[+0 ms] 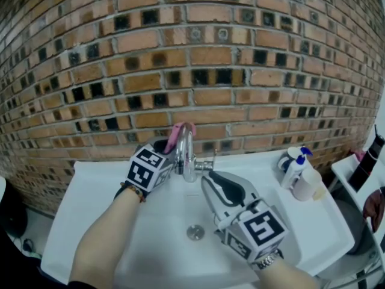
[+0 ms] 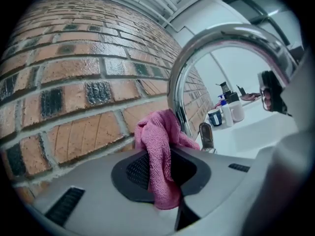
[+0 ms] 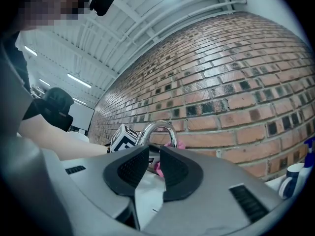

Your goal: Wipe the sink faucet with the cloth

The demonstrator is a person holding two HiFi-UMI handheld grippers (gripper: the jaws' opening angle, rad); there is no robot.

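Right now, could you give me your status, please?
Left gripper shut on cloth, cloth at the faucet. Right gripper open, empty. Nothing in the way.

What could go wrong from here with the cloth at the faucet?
The left tongs pinch only a fold of the pink cloth; rubbing the faucet could tug it loose into the sink. The lever sits close beside the cloth, so a stroke might knock the water on. The right tongs hover open near the faucet and could get bumped.
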